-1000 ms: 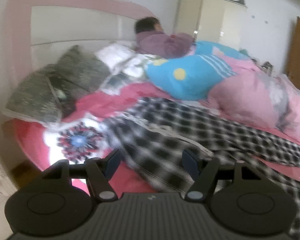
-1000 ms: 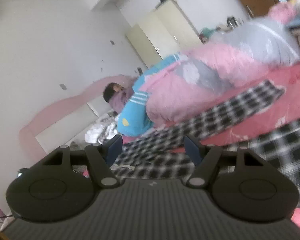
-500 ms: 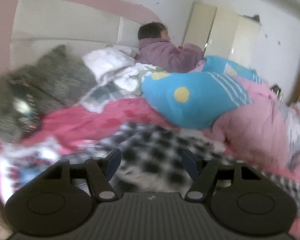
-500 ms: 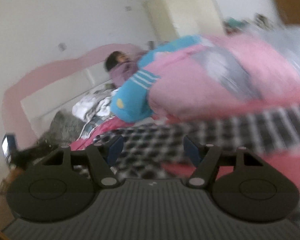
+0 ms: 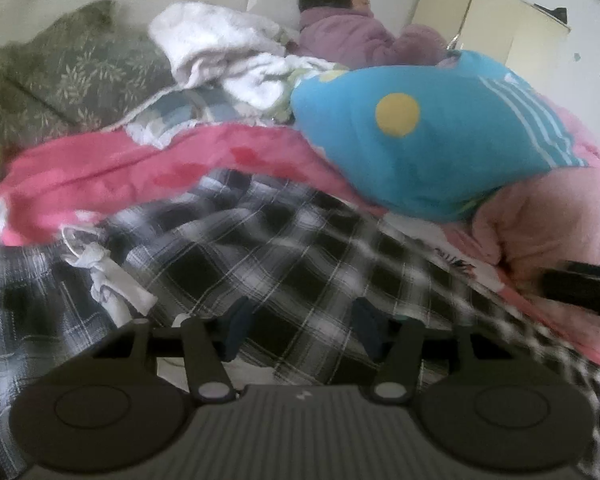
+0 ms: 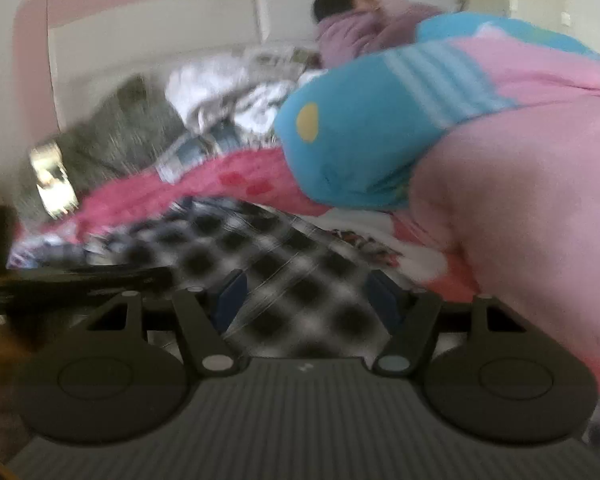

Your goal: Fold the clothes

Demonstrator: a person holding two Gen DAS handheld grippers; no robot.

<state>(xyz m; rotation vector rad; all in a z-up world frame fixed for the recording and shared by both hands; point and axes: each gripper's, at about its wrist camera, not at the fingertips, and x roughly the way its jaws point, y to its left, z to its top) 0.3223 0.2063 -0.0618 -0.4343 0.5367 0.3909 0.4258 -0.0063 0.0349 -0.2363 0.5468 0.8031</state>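
Observation:
A black-and-white plaid garment (image 5: 284,256) lies spread on the pink bedsheet, with a white drawstring (image 5: 100,276) bunched at its left. My left gripper (image 5: 303,328) hovers low over the plaid cloth. Its jaws are closing, the cloth lies under and between the fingers, and the pads are not pressing on it. My right gripper (image 6: 306,298) is open just above the same garment (image 6: 284,264), nearer the pink quilt. Each gripper shows in the other's view as a dark bar: the right gripper (image 5: 580,288) at the right edge, the left gripper (image 6: 80,280) at the left.
A blue pillow (image 5: 420,132) with a yellow dot and a pink quilt (image 6: 520,200) border the garment on the right. A person in purple (image 5: 360,36) lies by the headboard. A grey-green pillow (image 5: 72,72) and white blankets (image 5: 220,48) are piled behind. A lit phone screen (image 6: 54,184) sits at the left.
Both grippers have swept toward the head of the bed and come down close to the plaid garment. The right view has rolled level. The left fingers stand a little closer together.

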